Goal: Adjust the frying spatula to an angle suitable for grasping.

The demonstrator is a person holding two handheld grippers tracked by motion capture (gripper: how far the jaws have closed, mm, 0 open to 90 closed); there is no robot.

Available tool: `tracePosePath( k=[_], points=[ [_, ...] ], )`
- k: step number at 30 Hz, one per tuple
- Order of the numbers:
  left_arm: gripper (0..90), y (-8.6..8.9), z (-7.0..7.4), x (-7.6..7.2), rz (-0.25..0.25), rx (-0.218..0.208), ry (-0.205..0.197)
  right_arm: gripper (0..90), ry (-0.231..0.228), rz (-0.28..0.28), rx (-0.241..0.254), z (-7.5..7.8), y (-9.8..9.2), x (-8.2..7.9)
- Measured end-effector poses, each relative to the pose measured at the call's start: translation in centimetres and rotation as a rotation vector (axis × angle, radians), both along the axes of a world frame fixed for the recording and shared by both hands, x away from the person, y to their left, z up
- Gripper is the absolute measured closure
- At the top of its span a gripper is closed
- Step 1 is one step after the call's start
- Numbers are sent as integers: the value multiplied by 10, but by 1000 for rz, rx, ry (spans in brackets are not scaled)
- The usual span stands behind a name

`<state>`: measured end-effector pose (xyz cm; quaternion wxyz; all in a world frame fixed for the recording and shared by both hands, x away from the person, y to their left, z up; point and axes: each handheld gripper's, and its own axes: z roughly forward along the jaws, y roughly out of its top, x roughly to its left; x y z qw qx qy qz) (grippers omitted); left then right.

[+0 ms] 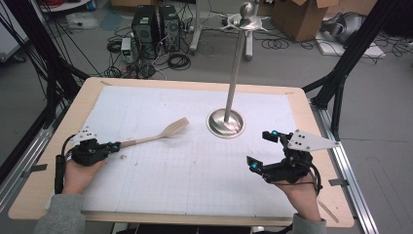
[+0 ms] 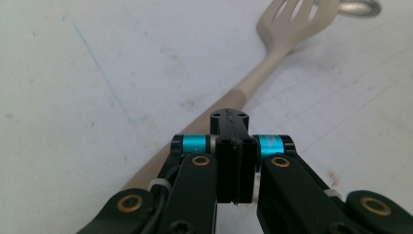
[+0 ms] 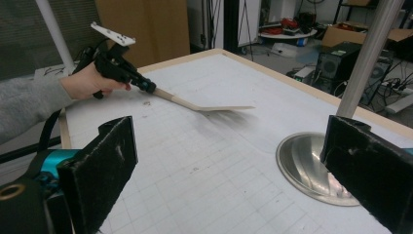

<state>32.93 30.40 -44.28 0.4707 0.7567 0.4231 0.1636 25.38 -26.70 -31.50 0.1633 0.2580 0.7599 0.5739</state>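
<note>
Legible text, labels, brands, numbers, signs: none. The white mat [image 1: 195, 161] on the surface [image 1: 302, 105] carries only a faint printed grid, without figures or lettering. Cardboard boxes [image 1: 302, 17] and computer towers [image 1: 156, 24] on the floor beyond the surface show no readable markings.

Grey floor [image 1: 292, 68]; computer towers [image 1: 156, 27], cables, cardboard box [image 1: 299, 17].

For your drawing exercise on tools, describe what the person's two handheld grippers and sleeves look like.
Both the left gripper and the right gripper are black, with bright blue rings and brass-coloured pivot screws near the jaws. The right gripper's jaws carry flat, rough black pads. Each gripper bears a pale three-cornered plate dotted with small holes and trails a black cable. The sleeves are grey.
</note>
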Motion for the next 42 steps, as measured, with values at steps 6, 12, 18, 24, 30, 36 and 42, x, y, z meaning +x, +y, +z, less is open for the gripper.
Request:
tracePosePath(
  k=[6, 12, 18, 24, 30, 36, 42],
  points=[
    [899, -21, 22, 2, -41, -7, -36, 50, 0, -2, 4, 0, -2, -1],
    [899, -36, 22, 17, -47, -5, -17, 50, 1, -5, 16, 0, -5, -4],
    [899, -56, 28, 33, -64, 28, 0, 50, 3, -6, 24, 0, -5, -4],
    [899, -75, 20, 51, -75, 5, 33, 50, 3, 2, 21, -1, -5, -6],
    [898, -94, 7, 63, -78, 43, 50, 50, 5, -4, 27, -2, -8, -8],
    [898, -103, 5, 73, -64, 62, 55, 50, 9, -10, 32, -2, -10, -10],
    [899, -109, 5, 82, -53, 81, 72, 50, -1, -18, 45, -1, -14, -14]
  ],
)
